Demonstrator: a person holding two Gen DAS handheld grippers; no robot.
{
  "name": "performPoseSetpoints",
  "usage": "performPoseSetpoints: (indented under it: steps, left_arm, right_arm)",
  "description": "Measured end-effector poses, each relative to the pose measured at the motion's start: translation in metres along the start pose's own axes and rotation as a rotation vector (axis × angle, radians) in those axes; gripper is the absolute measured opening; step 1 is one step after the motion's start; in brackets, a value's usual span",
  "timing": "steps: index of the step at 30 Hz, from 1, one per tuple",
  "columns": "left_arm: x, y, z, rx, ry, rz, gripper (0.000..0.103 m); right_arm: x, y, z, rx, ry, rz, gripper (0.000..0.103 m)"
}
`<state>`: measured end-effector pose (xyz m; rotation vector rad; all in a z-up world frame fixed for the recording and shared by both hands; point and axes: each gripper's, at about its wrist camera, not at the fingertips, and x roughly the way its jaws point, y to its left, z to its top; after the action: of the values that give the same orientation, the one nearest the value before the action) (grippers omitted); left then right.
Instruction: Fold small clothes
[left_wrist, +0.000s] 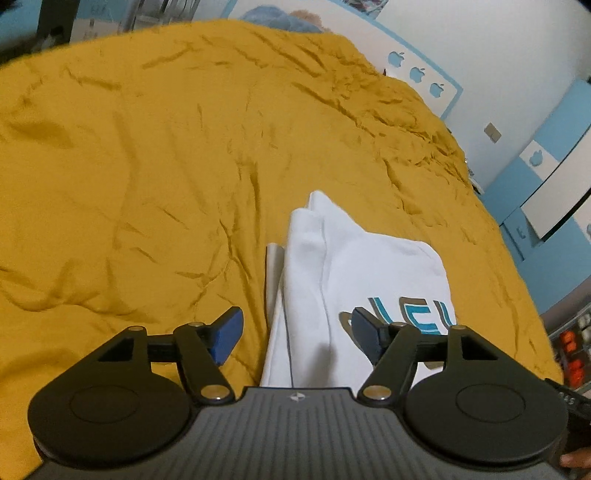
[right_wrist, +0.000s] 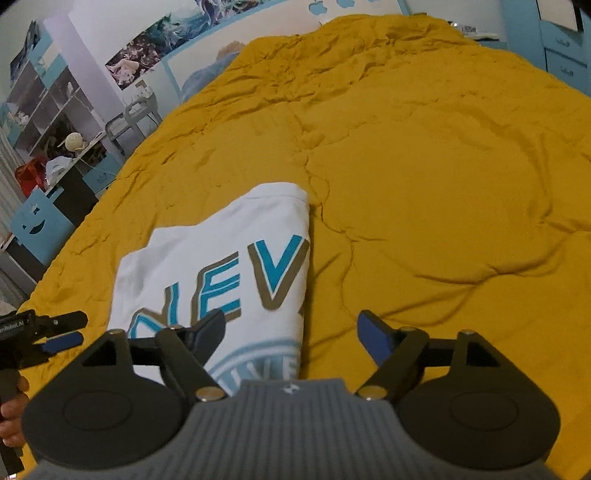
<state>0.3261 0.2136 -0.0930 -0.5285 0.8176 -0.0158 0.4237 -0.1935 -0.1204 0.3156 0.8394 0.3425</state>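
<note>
A small white garment (left_wrist: 354, 273) with blue and brown lettering lies folded on the yellow bedspread (left_wrist: 147, 166). My left gripper (left_wrist: 297, 332) stands open just above the garment's left edge, with nothing pressed between its blue fingertips (left_wrist: 227, 334). In the right wrist view the same garment (right_wrist: 221, 258) lies left of centre on the bedspread (right_wrist: 443, 184). My right gripper (right_wrist: 293, 334) is open over the garment's right folded edge, its pads touching no cloth. The left gripper (right_wrist: 55, 332) shows at the left edge of that view, held by a hand.
The bed fills most of both views. A white wall panel with blue apple shapes (left_wrist: 417, 74) and blue drawers (left_wrist: 546, 177) stand past its right side. Shelves and a cluttered desk (right_wrist: 55, 147) stand past the left side. A blue pillow (right_wrist: 207, 70) lies at the head.
</note>
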Motion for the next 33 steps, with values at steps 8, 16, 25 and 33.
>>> performPoseSetpoints:
  steps: [8, 16, 25, 33]
  left_arm:
    - [0.042, 0.032, 0.014, -0.114, 0.059, -0.077, 0.079]
    - [0.072, 0.046, 0.023, -0.193, 0.082, -0.149, 0.078]
    - [0.100, 0.052, 0.033, -0.286, 0.086, -0.241, 0.061]
    - [0.102, 0.036, 0.037, -0.234, 0.064, -0.188, 0.029]
  right_arm:
    - [0.058, -0.024, 0.020, 0.139, 0.059, -0.004, 0.079]
    - [0.097, -0.026, 0.036, 0.167, 0.083, 0.033, 0.081]
    - [0.127, -0.033, 0.051, 0.270, 0.094, 0.120, 0.061]
    - [0.137, -0.020, 0.061, 0.252, 0.104, 0.142, 0.014]
